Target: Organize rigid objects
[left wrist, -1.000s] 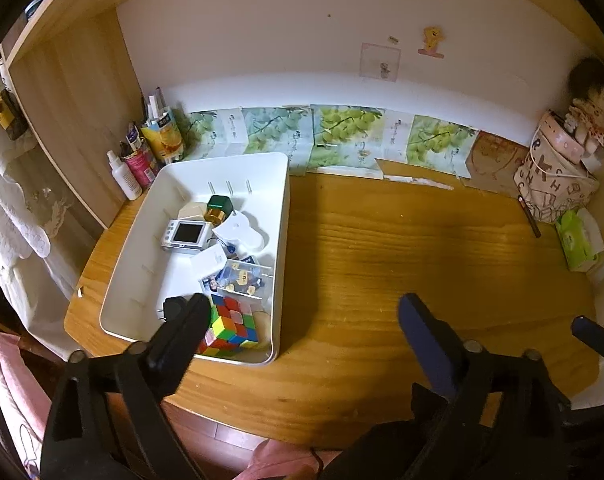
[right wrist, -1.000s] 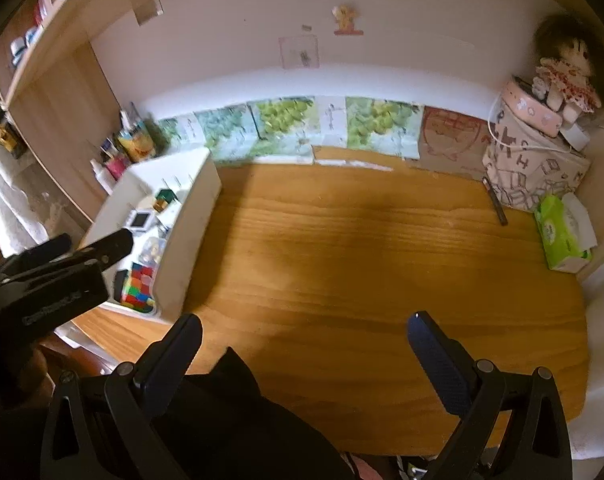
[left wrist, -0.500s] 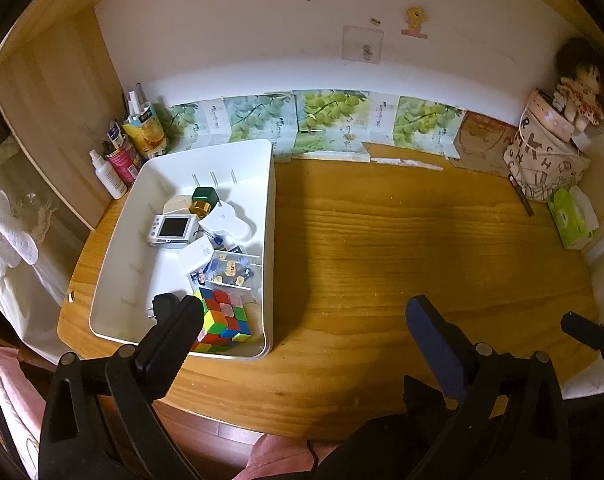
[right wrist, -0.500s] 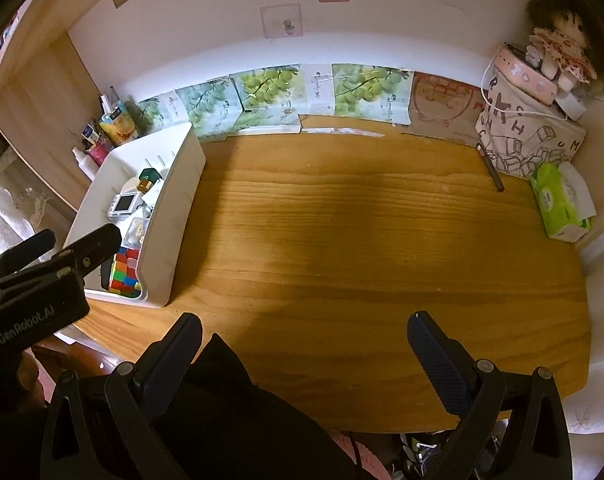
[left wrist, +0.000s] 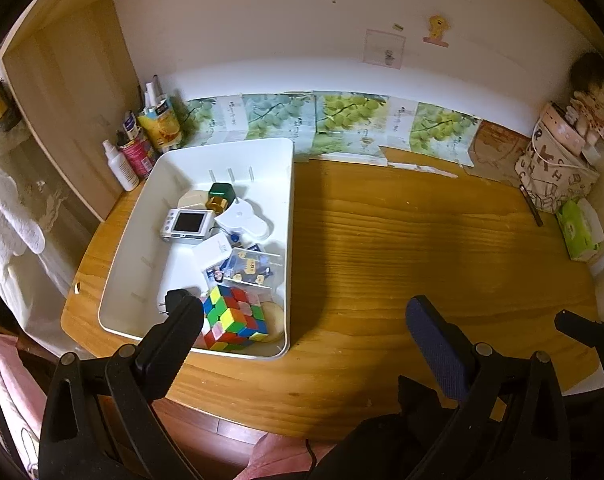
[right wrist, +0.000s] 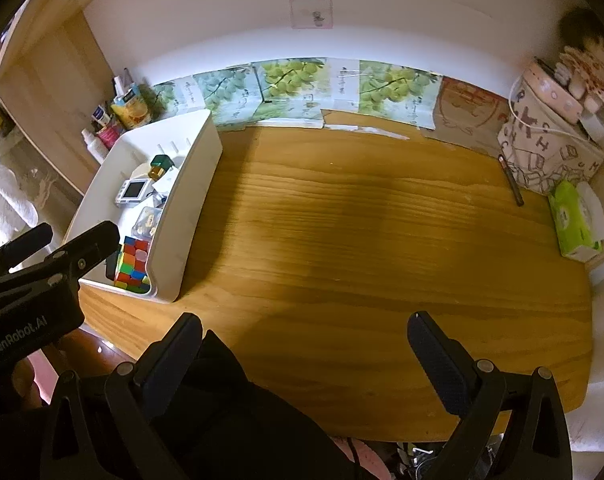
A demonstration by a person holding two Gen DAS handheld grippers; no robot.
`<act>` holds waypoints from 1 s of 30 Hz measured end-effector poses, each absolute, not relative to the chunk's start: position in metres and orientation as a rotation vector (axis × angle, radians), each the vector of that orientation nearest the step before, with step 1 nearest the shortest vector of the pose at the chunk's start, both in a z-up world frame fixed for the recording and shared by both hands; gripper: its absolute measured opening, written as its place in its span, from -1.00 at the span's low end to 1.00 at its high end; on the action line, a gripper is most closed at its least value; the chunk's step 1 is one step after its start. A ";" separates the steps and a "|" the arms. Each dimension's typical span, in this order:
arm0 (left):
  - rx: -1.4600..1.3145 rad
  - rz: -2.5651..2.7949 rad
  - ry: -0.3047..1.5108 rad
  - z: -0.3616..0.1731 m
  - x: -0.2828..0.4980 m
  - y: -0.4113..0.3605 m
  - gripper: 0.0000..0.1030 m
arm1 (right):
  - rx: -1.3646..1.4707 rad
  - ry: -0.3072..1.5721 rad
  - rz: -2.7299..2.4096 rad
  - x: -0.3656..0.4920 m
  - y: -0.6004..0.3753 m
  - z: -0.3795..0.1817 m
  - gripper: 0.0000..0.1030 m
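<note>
A white bin point(left wrist: 146, 216) point(right wrist: 190, 184) stands at the left of the wooden desk point(left wrist: 421, 248). Inside lie a colourful puzzle cube point(left wrist: 234, 318) point(right wrist: 132, 266), a small white screen device point(left wrist: 188, 224) point(right wrist: 133, 191), a green-capped bottle point(left wrist: 221, 196) point(right wrist: 160, 164), a clear bag of small cards point(left wrist: 252, 266) and white pieces. My left gripper point(left wrist: 303, 322) hangs open above the desk's near edge, its left finger over the bin's near corner. My right gripper point(right wrist: 303, 334) is open over the bare desk front, holding nothing. The left gripper point(right wrist: 34, 248) also shows at the left of the right wrist view.
Bottles and tubes point(left wrist: 142, 144) crowd the back left corner by a wooden side panel. Grape-print sheets point(left wrist: 341, 120) lean along the wall. At the right stand a patterned bag point(right wrist: 549, 148) with a doll on it, a green tissue pack point(right wrist: 575, 220) and a dark pen point(right wrist: 511, 180).
Both grippers stay open and empty. The left wrist view has shifted slightly, with the bin ending a little further right and nearer; the right wrist view has tilted down and drawn back a little.
</note>
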State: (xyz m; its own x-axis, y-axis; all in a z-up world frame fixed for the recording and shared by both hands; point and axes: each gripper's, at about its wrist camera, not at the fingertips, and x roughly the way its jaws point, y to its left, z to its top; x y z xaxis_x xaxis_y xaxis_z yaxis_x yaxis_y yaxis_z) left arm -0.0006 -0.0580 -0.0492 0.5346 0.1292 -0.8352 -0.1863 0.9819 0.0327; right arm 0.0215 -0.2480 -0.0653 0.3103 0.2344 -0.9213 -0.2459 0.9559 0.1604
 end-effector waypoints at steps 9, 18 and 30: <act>-0.078 0.238 0.982 -0.050 -0.004 -0.043 0.96 | -0.041 1.204 0.345 0.023 -0.235 -0.064 1.00; -0.063 0.261 1.002 -0.053 -0.005 -0.027 0.96 | -0.050 1.200 0.364 0.025 -0.215 -0.064 1.00; -0.037 0.242 1.025 -0.057 -0.002 0.001 0.96 | -0.040 1.222 0.336 0.023 -0.184 -0.064 1.00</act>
State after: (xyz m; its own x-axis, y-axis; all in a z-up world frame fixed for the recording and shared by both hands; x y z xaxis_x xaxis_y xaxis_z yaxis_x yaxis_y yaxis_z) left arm -0.0016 0.0012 -0.0566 0.4952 0.1825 -0.8494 -0.2169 0.9727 0.0825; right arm 0.0229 -0.1838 -0.0638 0.2988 0.2319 -0.9257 -0.2745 0.9499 0.1493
